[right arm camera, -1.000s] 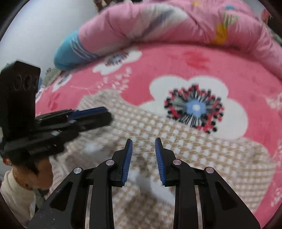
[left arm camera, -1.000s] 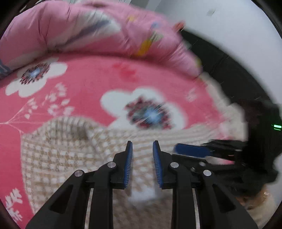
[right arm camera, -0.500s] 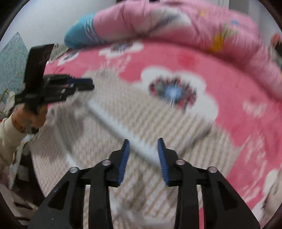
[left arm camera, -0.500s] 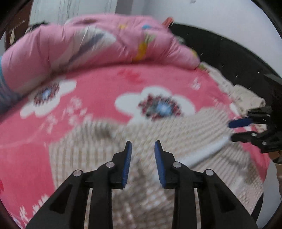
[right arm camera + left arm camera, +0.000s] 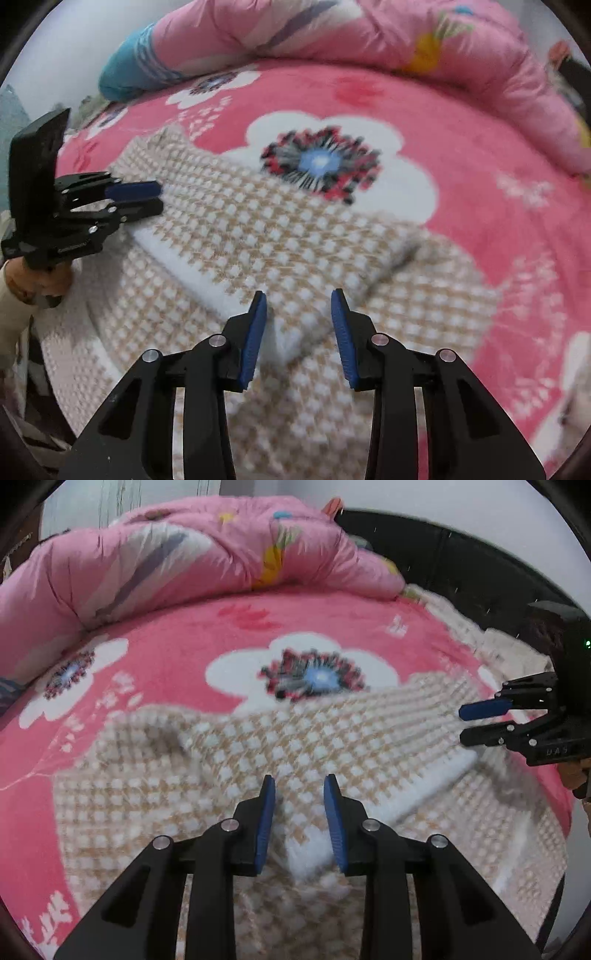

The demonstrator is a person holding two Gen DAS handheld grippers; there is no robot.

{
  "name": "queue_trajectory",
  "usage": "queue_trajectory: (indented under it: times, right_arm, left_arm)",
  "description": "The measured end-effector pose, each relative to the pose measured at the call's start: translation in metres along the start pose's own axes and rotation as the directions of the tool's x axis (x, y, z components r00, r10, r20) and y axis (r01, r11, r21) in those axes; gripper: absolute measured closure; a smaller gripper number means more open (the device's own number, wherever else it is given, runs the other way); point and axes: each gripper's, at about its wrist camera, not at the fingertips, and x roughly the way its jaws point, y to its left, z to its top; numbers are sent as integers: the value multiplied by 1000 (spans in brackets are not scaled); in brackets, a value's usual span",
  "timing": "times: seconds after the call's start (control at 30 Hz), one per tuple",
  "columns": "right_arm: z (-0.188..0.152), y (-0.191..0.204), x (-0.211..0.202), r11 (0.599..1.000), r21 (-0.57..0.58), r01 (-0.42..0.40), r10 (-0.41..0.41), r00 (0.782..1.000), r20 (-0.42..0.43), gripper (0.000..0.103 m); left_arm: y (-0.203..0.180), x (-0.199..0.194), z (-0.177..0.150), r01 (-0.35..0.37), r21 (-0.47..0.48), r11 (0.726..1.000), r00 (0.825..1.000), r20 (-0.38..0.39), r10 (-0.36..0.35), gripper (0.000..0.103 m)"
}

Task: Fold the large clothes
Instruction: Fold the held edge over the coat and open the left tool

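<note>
Both grippers, left gripper [image 5: 299, 818] narrowly parted, right gripper [image 5: 298, 334] opening, hold nothing over the soft, thick, floppy checked garment [image 5: 258, 760], best pinched at its white folded edge [image 5: 192, 273] at lower centre.

Beige-and-white checked garment [image 5: 332, 738]; pink flowered blanket [image 5: 184, 646].

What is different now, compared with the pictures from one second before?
The two tongs have moved apart: the left tongs and right tongs now sit at opposite ends of the folded band of the checked garment. The right jaws are opening; cloth lies between them. The pink floral blanket and quilt stayed in place.
</note>
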Motion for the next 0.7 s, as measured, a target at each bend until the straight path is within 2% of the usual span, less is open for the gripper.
queue_trajectory:
  times: [0.07,0.1,0.17,0.2,0.23,0.27,0.33,0.37,0.4,0.47,0.5,0.57,0.63,0.7]
  right_arm:
    - [10,16,-13,998,13,-62,61,996,69,67]
    - [12,25,-9,996,18,-86,85,993,76,67]
    - [9,37,21,995,34,-90,89,996,26,66]
    - [1,41,52,998,50,-47,50,996,-68,65]
    - [-7,43,70,997,69,-33,39,995,-94,65]
    - [-11,44,67,997,78,-24,30,997,-74,65]
    - [-16,47,40,991,135,-13,21,998,-56,65]
    - [-22,48,24,984,173,-27,34,999,-38,62]
    - [-31,49,3,980,194,-53,54,999,-1,57]
    - [-50,53,-29,977,206,-49,37,997,61,36]
    - [-61,55,-43,976,217,-32,13,996,85,33]
    - [-89,63,-69,968,247,-46,15,992,125,30]
    - [-111,70,-84,960,274,-53,12,989,150,26]
    - [-133,84,-91,958,284,-29,-19,986,164,23]
  left_arm:
    - [-6,-13,2,42,-14,999,997,58,-41,76]
    - [-9,-13,3,49,-29,998,997,61,-47,76]
    - [-16,3,2,51,-55,997,999,6,-51,76]
    - [-21,22,-5,13,-58,998,997,-71,-17,75]
    - [-25,36,-14,-27,-37,999,994,-111,23,75]
    - [-31,36,-18,-52,-16,999,992,-116,50,75]
    - [-35,18,-17,-75,-27,997,992,-104,72,75]
    - [-36,-1,-16,-61,-59,996,994,-95,55,75]
    - [-36,-15,-17,-46,-75,996,996,-84,40,74]
    - [-37,-47,-23,-64,-88,994,997,-48,60,68]
    - [-40,-64,-28,-98,-83,992,995,-36,96,64]
    - [-49,-92,-43,-125,-81,989,992,-18,124,60]
    - [-62,-111,-62,-154,-79,985,988,-13,153,42]
    - [-77,-121,-83,-203,-77,976,979,-16,203,33]
